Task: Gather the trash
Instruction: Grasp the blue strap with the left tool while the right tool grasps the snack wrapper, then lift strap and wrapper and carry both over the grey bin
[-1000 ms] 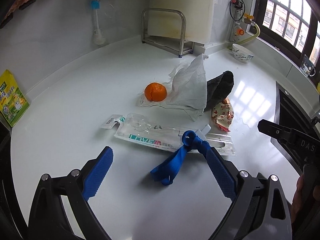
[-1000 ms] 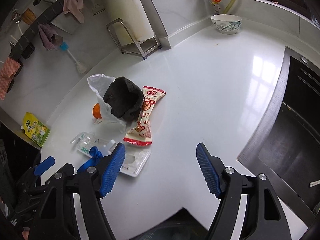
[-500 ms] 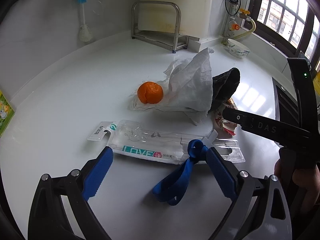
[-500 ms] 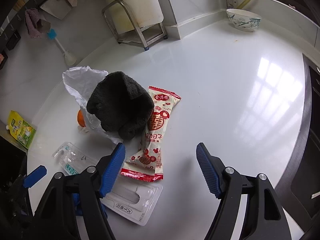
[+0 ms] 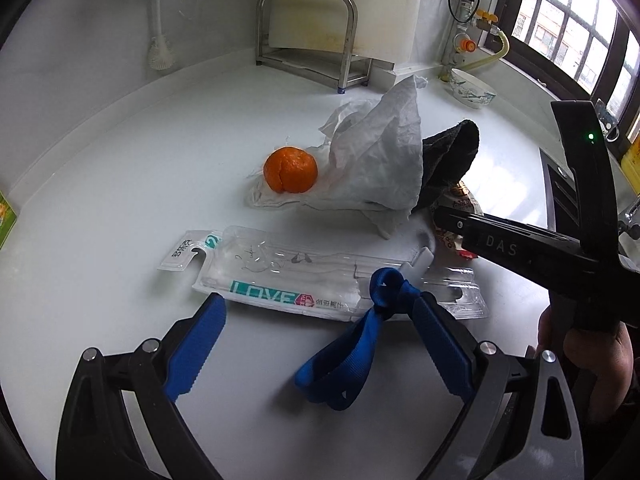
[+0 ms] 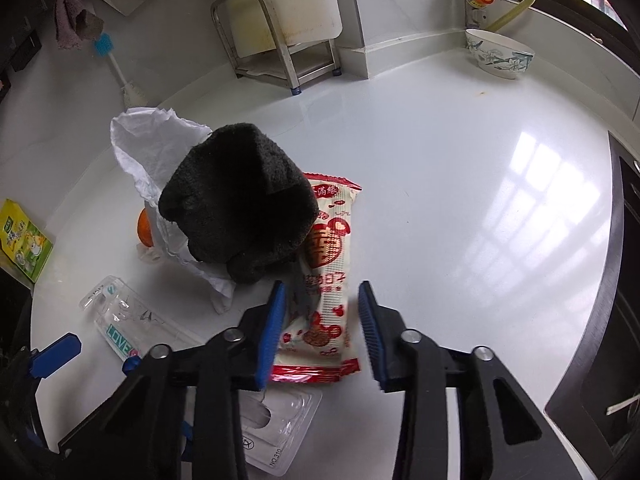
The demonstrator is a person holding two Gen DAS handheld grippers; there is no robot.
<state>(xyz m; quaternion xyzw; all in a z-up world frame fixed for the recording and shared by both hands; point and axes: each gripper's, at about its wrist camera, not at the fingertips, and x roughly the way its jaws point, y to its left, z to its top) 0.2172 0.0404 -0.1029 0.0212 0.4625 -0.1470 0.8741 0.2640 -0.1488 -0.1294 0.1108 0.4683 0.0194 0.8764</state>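
Observation:
A red and white snack wrapper (image 6: 326, 292) lies on the white counter, its near end between the fingers of my right gripper (image 6: 322, 312), which stands open around it. A black cloth (image 6: 240, 204) sits on a crumpled white tissue (image 6: 148, 148) beside an orange (image 5: 291, 169). A clear plastic blister pack (image 5: 288, 276) lies in front of my left gripper (image 5: 320, 316), which is open and empty. A blue strap (image 5: 352, 348) hangs from its right finger. The right gripper's body shows in the left wrist view (image 5: 520, 244).
A steel rack (image 6: 276, 40) and a patterned bowl (image 6: 500, 52) stand at the back by the wall. A brush (image 5: 158, 24) leans on the wall. A yellow-green packet (image 6: 22, 244) lies at the left edge. A dark sink or hob (image 6: 624, 280) borders the counter's right side.
My right gripper has moved forward and down to the snack wrapper and narrowed its fingers around it. My left gripper has edged closer to the blister pack.

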